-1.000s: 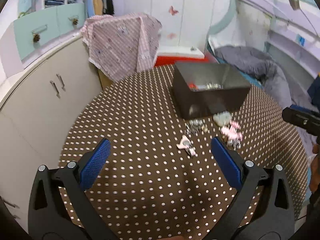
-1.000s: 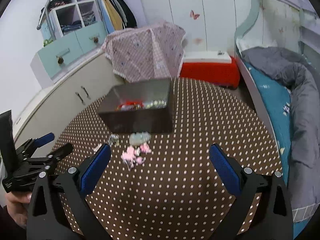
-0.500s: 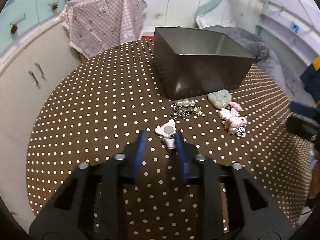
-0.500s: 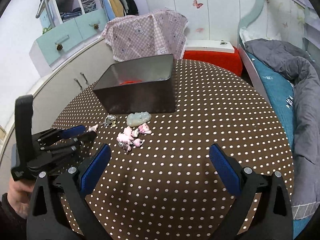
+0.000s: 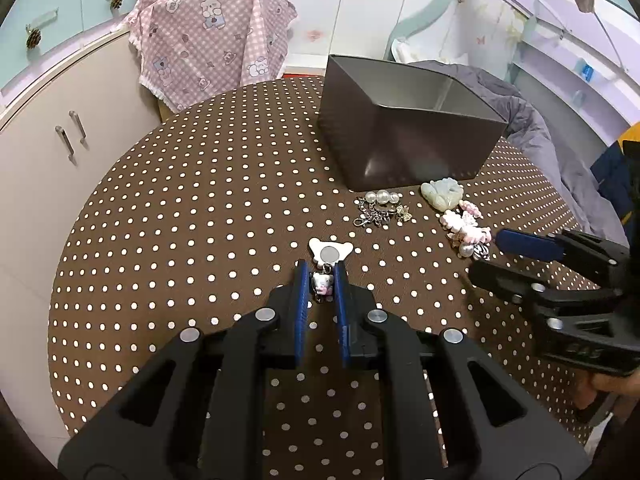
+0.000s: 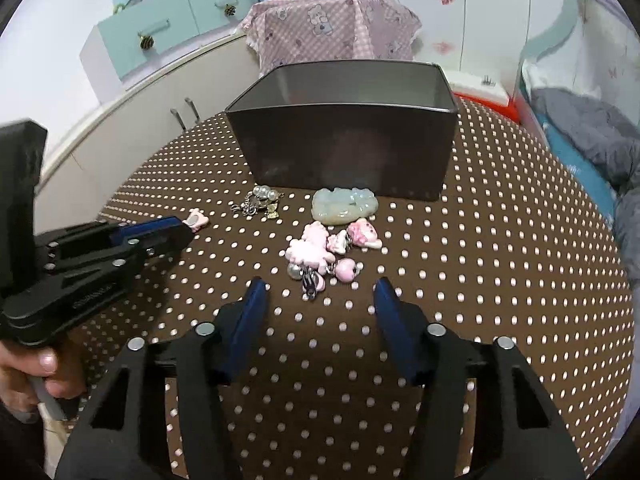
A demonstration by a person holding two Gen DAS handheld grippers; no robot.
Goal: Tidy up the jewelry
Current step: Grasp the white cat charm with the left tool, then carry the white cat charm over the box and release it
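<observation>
Four jewelry pieces lie outside the box [image 5: 404, 132], mid-frame: left tongs [image 5: 321, 280] narrowed around the charm [image 5: 323, 282], right tongs [image 6: 320, 292] half-open, closing, empty.

You have one dark metal box [image 6: 344, 152] at twelve o'clock on one brown polka-dot tablecloth [image 6: 480, 280]. Four lots of jewelry lie in front of it: one pale green carved pendant [image 6: 345, 205], one pearl-and-chain piece [image 6: 260, 202] at its nine o'clock, one cluster of pink charms [image 6: 326, 254] at its six o'clock, and one white bear-head keychain [image 5: 329, 258]. You hold two grippers, the left gripper [image 5: 321, 280] and the right gripper [image 6: 322, 292]. One pink checked cloth [image 5: 208, 40] hangs beyond the table.
</observation>
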